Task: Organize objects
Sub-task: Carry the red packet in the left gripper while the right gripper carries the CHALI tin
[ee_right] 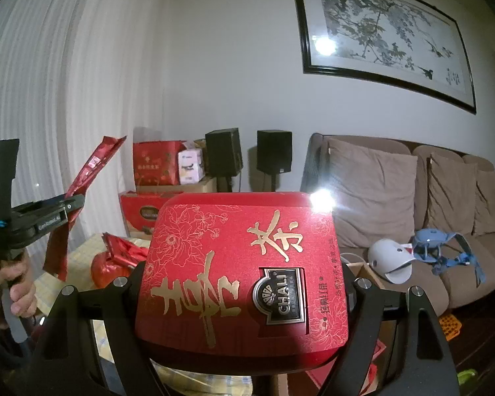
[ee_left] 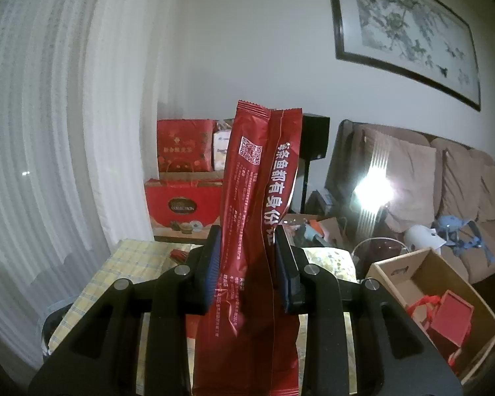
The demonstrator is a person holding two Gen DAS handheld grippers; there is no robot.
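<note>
I am holding the left gripper partly closed on a red foil packet, its blue pads pinching the packet across its middle so that it is standing upright between them, the crimped top flopping a little to one side. I am judging it to be light, thin and crinkly: the film is creasing where the pads are squeezing, and it looks slick, so I am keeping the grip across the flat body and not on the sealed edge, where it could slide out.

The right gripper is spread wide and clamping a red tea box by its two side walls, with the gold-lettered lid tilted up toward the camera. I am treating the box as stiff and smooth, heavier than the packet, and its glossy rounded sides are asking for a firm, level squeeze near the middle so it is not pivoting.

Seen from the right wrist, my hand is carrying the left gripper well to the left of the tea box. Just left of the box and lower, more red packets are lying on the counter with its yellow checked cloth, and beyond the box a brown sofa is standing against the wall
</note>
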